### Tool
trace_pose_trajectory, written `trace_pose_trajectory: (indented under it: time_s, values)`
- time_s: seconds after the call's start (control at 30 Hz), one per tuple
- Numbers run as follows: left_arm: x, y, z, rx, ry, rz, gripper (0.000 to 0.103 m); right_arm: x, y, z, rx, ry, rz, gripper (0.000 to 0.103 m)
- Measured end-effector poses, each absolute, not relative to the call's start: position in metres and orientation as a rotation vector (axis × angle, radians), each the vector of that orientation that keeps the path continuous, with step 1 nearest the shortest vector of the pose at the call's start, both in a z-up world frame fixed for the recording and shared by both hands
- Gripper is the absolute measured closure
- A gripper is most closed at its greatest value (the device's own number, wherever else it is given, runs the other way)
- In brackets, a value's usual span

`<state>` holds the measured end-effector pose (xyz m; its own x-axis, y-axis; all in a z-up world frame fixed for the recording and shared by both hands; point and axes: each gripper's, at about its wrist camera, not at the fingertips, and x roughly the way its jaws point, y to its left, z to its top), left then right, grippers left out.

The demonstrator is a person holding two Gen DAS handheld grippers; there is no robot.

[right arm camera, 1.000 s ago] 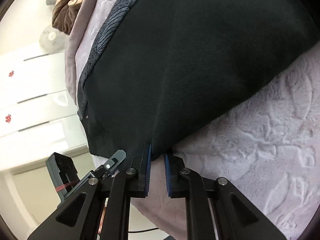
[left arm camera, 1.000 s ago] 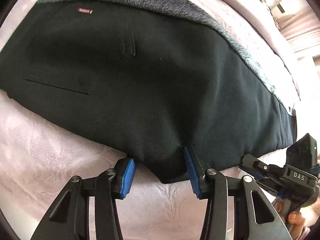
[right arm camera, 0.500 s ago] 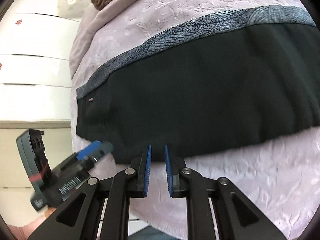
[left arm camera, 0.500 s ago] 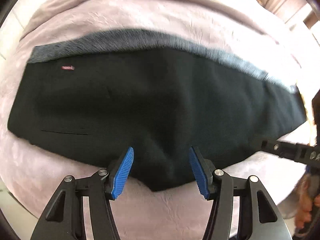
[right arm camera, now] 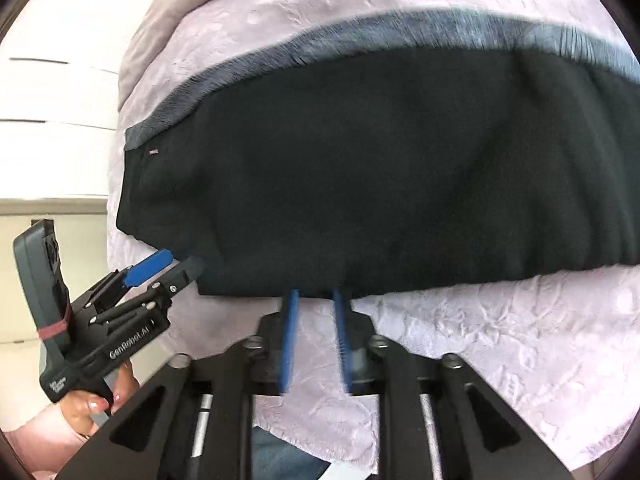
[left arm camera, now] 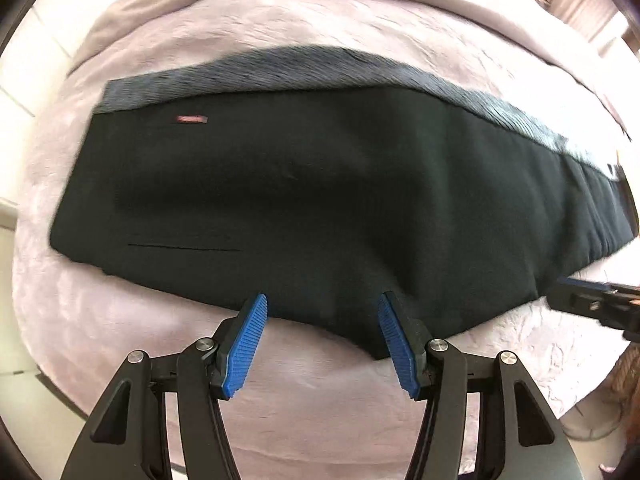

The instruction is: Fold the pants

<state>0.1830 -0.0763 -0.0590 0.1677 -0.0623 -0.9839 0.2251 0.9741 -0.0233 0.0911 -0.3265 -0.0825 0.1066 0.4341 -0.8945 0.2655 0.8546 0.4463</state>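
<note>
The black pants lie flat in a long folded band across a lilac blanket, with a small pink label near their left end. My left gripper hovers open over the pants' near edge, its blue pads wide apart and off the cloth. From the right wrist view it shows at the left, held by a hand. My right gripper hangs just short of the near edge, its jaws opening, with nothing between them. Its tip pokes in at the right.
A grey patterned strip of cloth runs along the pants' far edge. White drawers stand beyond the bed's left side. The blanket's near edge drops off just under the right gripper.
Both grippers have let go of the pants' near edge and risen, so more of the bed shows. The left jaws spread wide first. The right jaws have only just parted.
</note>
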Motion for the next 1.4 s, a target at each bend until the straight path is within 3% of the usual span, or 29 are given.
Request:
trace_pose_trajectory:
  time_s: [0.07,0.27,0.3,0.33,0.37,0.57,0.73,1.07,1.1,1.13,1.23,1.4]
  values:
    - [0.190,-0.061,-0.051,0.120,1.380,-0.186,0.044,0.097,-0.321,-0.073,0.572,1.470,0.147,0.068]
    - [0.217,-0.018,-0.030,0.060,1.339,-0.116,0.042,0.149,-0.289,-0.039,0.486,1.423,0.261,0.067]
    - [0.221,-0.013,-0.030,0.050,1.339,-0.101,0.035,0.159,-0.282,-0.034,0.465,1.416,0.286,0.067]
    - [0.226,-0.011,-0.030,0.037,1.332,-0.080,0.015,0.169,-0.272,-0.031,0.447,1.412,0.307,0.067]
    - [0.229,-0.003,-0.027,0.018,1.309,-0.058,0.010,0.181,-0.263,-0.027,0.422,1.407,0.339,0.064]
    - [0.259,0.042,-0.031,-0.058,1.287,0.027,0.010,0.256,-0.193,-0.014,0.219,1.395,0.520,0.060]
    - [0.289,0.076,-0.052,-0.144,1.264,0.129,0.010,0.318,-0.131,-0.017,0.054,1.387,0.646,0.042]
    - [0.302,0.098,-0.102,-0.147,1.279,0.197,0.009,0.399,-0.012,-0.099,-0.098,1.456,0.811,0.042]
    - [0.302,0.098,-0.104,-0.146,1.276,0.197,0.003,0.401,-0.009,-0.105,-0.106,1.467,0.815,0.042]
    - [0.301,0.098,-0.106,-0.145,1.279,0.199,0.001,0.403,-0.003,-0.114,-0.120,1.490,0.824,0.046]
    - [0.297,0.101,-0.105,-0.159,1.280,0.207,0.001,0.405,0.006,-0.128,-0.117,1.556,0.842,0.093]
    - [0.294,0.104,-0.092,-0.153,1.217,0.234,0.001,0.393,0.013,-0.093,-0.101,1.474,0.966,0.095]
